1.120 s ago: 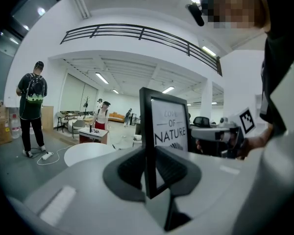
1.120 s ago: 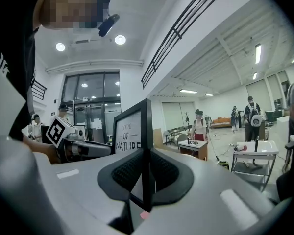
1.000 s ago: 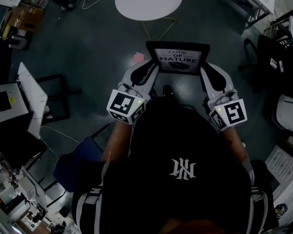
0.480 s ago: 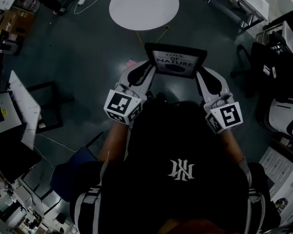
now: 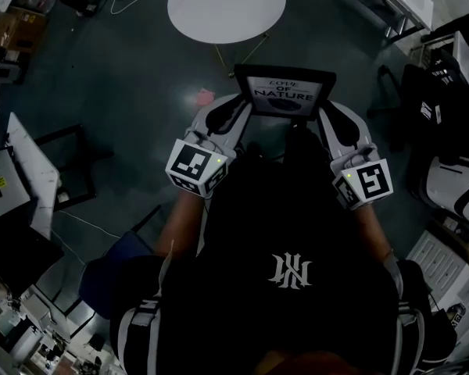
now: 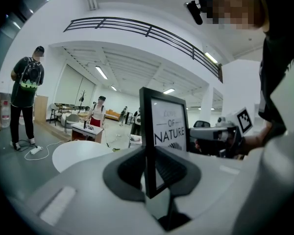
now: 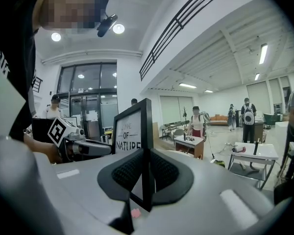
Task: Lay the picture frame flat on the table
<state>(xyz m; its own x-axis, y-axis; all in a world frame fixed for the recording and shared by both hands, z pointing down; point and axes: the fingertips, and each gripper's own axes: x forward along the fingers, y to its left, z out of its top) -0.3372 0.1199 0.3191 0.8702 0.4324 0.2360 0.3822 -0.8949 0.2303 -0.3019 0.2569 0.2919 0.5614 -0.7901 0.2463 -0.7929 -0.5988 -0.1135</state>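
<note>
Fingers [image 6: 123, 172] of the left gripper [image 5: 241, 114] are clamped on the left edge of the picture frame [image 5: 286, 94]. The right gripper [image 5: 326, 116] has its fingers [image 7: 165, 173] shut on the right edge. The frame hangs in the air above the floor, short of the round white desk [image 5: 227, 6]. It stands upright, its top edge runs left to right, and the printed face is turned toward the person.

Vs 1 s ago the floor has slid in the head view. The round white table [image 5: 227, 6] shows more of its top, sits nearer the picture frame [image 5: 284, 92] & further left of it. The pink scrap [image 5: 205, 96] has drifted left, now clear of the frame's edge. The white desk [image 5: 33, 170] at far left has moved down & outward.
</note>
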